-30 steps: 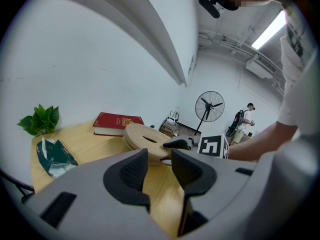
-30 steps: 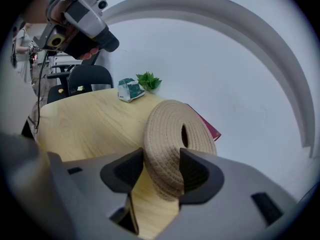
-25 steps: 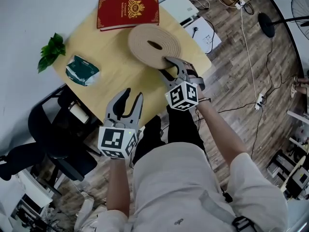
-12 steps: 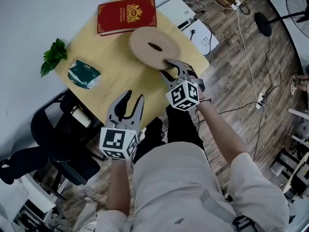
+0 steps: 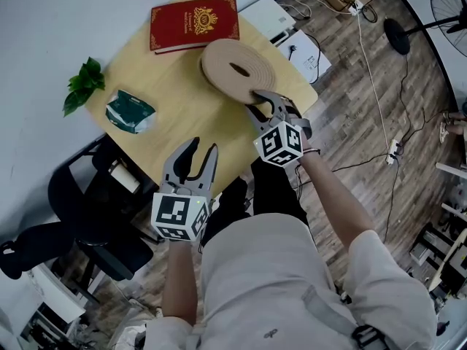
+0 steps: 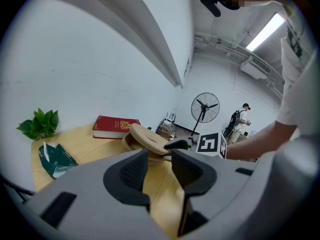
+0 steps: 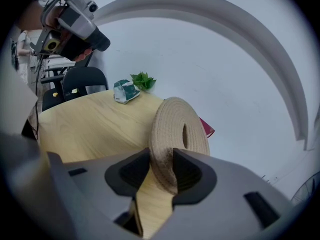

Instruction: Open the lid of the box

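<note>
- Head view: the pale wooden table (image 5: 175, 122) fills the upper left of the frame. Its lower left edge hides part of a dark chair (image 5: 80, 210).
- The woven round box (image 5: 219, 86) stands at the table's upper centre, just below a red book (image 5: 195, 22). Its slotted lid (image 5: 237, 68) covers it from above, so the inside cannot be seen.
- In the left gripper view the lid slants over the box's lower bowl (image 6: 127, 143). The bowl's rim shows under the lid at the left, and the gap there is too dark to show any contents.
- A green packet (image 5: 130, 111) lies at the table's left, near a leafy plant (image 5: 84, 84) at the edge.
- The right gripper (image 5: 257, 100) reaches to the lid's lower rim. Its jaws have just been closing, and in its own view the woven rim stands between both pads and touches them.
- The left gripper (image 5: 201, 144) hangs over the table's lower edge, well apart from the box. Its jaws stand apart, with only bare tabletop between them.
</note>
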